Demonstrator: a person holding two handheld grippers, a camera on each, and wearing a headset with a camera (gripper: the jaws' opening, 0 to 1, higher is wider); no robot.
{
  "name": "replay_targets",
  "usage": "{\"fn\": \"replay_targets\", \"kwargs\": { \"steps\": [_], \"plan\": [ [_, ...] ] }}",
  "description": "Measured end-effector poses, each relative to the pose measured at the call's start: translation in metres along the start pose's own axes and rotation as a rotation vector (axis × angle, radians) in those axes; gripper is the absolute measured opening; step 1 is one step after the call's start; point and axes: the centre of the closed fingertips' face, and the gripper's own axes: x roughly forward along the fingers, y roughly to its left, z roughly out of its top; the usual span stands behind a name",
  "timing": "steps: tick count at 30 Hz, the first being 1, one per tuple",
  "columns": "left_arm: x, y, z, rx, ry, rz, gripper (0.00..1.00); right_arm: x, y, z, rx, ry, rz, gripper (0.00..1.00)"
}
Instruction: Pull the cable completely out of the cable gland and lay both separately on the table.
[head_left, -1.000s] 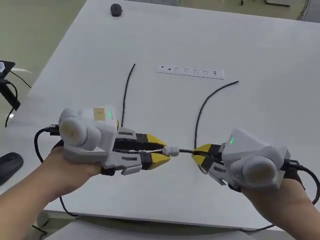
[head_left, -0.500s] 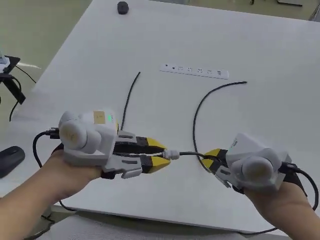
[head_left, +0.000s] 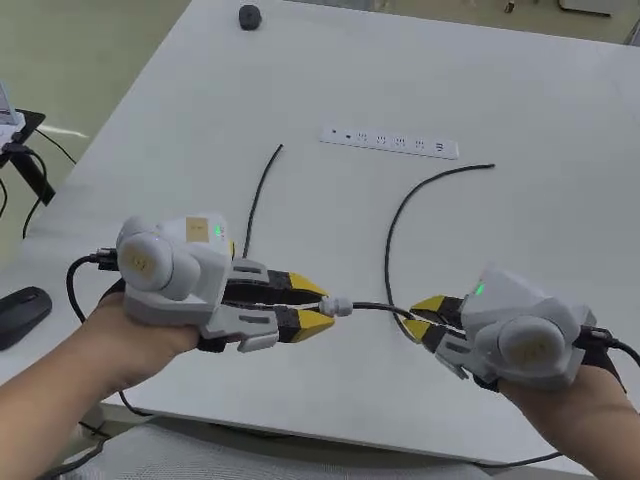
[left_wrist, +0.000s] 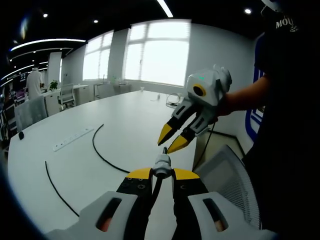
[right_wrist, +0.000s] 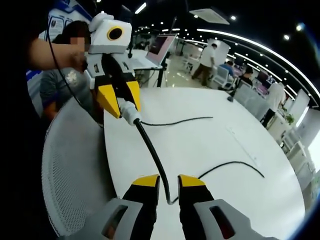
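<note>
Head view: the right gripper (head_left: 412, 316) is being drawn away from the left gripper (head_left: 328, 304). A longer stretch of black cable (head_left: 390, 240) is being left bare between them than a second ago, when the yellow tips were sitting just beside the cable gland (head_left: 338, 305). This is being judged as the pull getting under way. The cable is still being seen entering the gland, so nothing is yet being laid on the table (head_left: 450, 80). The cable's far end is being trailed across the table near a power strip (head_left: 390, 145), with a second cable (head_left: 258, 200) lying apart.

Left gripper view: the small white gland (left_wrist: 161, 164) is being held clamped between the left gripper's (left_wrist: 161, 173) yellow tips, above the table's near edge. A dark line is being seen below it between the jaws, judged to be the cable's tail. The right gripper (left_wrist: 171, 141) is being shown just beyond, its tips slightly apart.

Right gripper view: the cable (right_wrist: 150, 150) is being run from the gland (right_wrist: 131, 114) in the left gripper (right_wrist: 124, 107) down between the right gripper's (right_wrist: 169, 180) jaws. These are standing narrowly apart around it, and it cannot be told whether it is being pinched. The cable is being seen as thin, black and limp, the gland as short and pale.
</note>
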Motion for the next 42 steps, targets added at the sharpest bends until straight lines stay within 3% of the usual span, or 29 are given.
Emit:
{"fn": "replay_targets", "kwargs": {
  "steps": [2, 5, 11, 16, 19, 24, 42],
  "plan": [
    [0.000, -0.001, 0.001, 0.006, -0.002, -0.004, 0.15, -0.005, 0.006, 0.012, 0.003, -0.016, 0.017, 0.12],
    [0.000, -0.002, 0.001, 0.007, -0.004, -0.012, 0.15, -0.005, 0.015, 0.029, -0.085, -0.023, 0.029, 0.12],
    [0.001, 0.000, 0.001, 0.015, -0.005, -0.029, 0.15, 0.005, 0.032, 0.045, -0.192, -0.006, 0.050, 0.10],
    [-0.001, 0.002, 0.002, 0.027, -0.013, -0.049, 0.15, 0.009, 0.036, 0.051, -0.232, 0.006, 0.031, 0.06],
    [-0.003, 0.002, 0.001, 0.031, -0.012, -0.060, 0.15, 0.010, 0.033, 0.053, -0.283, 0.022, -0.009, 0.01],
    [-0.006, 0.003, -0.001, 0.033, -0.010, -0.072, 0.15, 0.013, 0.039, 0.056, -0.286, 0.016, -0.018, 0.00],
    [-0.009, 0.009, -0.007, 0.048, -0.003, -0.100, 0.15, 0.020, 0.033, 0.039, -0.172, 0.053, -0.051, 0.00]
  ]
}}
